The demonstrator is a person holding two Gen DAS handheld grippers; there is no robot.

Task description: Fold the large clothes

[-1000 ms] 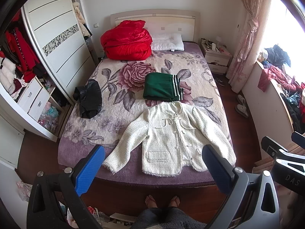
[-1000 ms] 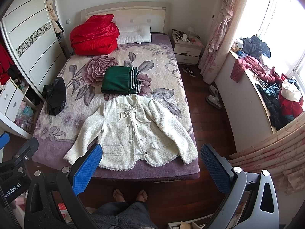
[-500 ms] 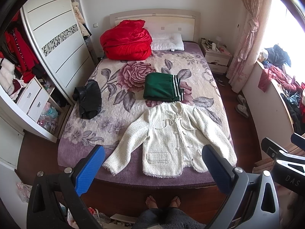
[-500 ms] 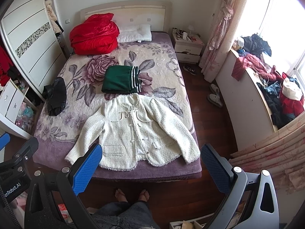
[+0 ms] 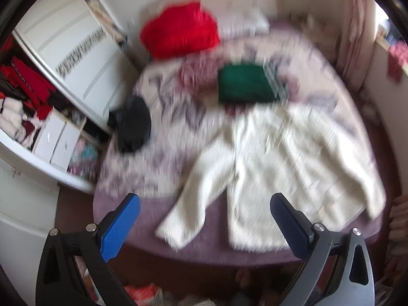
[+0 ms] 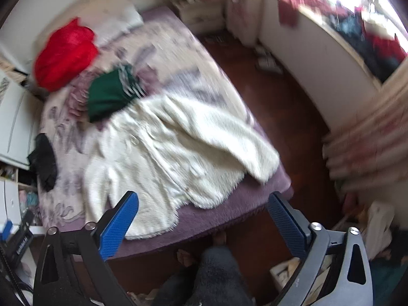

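A cream fuzzy jacket point(image 5: 285, 163) lies spread flat, sleeves out, at the foot of the floral bed point(image 5: 158, 158); it also shows in the right wrist view point(image 6: 163, 158). My left gripper point(image 5: 204, 227) is open and empty, above the bed's foot edge near the jacket's left sleeve and hem. My right gripper point(image 6: 204, 227) is open and empty, above the bed's foot corner near the jacket's right sleeve point(image 6: 244, 153). Both views are motion-blurred.
A folded green garment point(image 5: 244, 84) lies beyond the jacket's collar, a red quilt point(image 5: 181, 29) at the headboard, a black garment point(image 5: 132, 127) at the bed's left edge. An open wardrobe point(image 5: 38, 107) stands left. Wood floor point(image 6: 285, 97) and a cluttered window ledge point(image 6: 357, 25) are right.
Both grippers have dropped closer to the foot of the bed and the jacket looks much larger. The right view has swung to the right. The jacket has not moved.
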